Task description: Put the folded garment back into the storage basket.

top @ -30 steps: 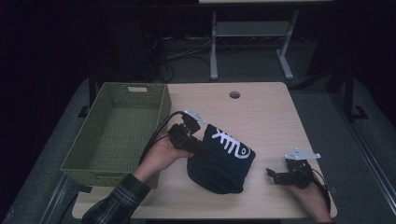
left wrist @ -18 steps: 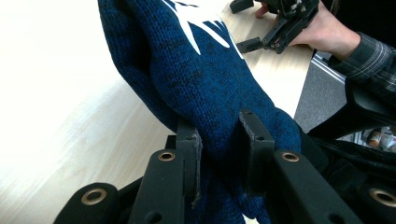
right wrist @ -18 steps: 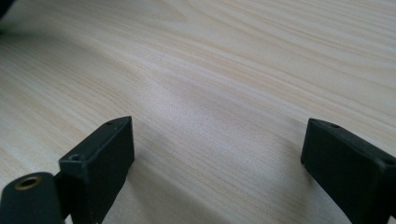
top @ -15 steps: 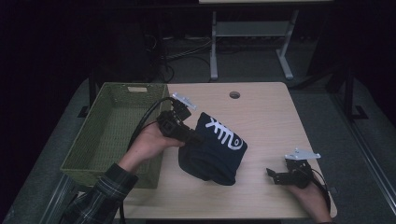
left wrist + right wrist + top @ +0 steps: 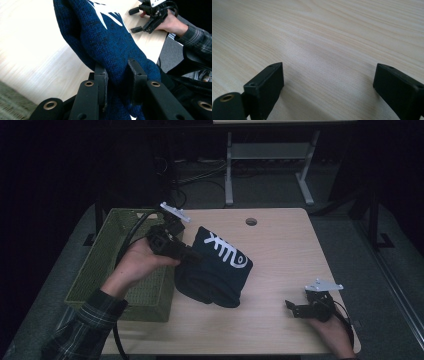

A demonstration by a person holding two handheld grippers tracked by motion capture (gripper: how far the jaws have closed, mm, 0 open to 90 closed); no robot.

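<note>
- Pale wood surface (image 5: 280,250) carries everything before you.
- The green woven basket (image 5: 107,245) sits at its left edge.
- The blue knit garment (image 5: 215,270) hangs lifted beside the basket, lower fold touching the wood.
- Your left gripper (image 5: 117,75) has its fingers clamped on that knit.
- Your right gripper (image 5: 295,309) rests well apart, fingers spread wide.

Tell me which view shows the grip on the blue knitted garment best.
The left gripper view: the left gripper has both jaws pressed into a fold of the blue knitted garment. The high view shows the whole garment lifted at one edge beside the green basket. The right gripper view shows bare tabletop.
</note>
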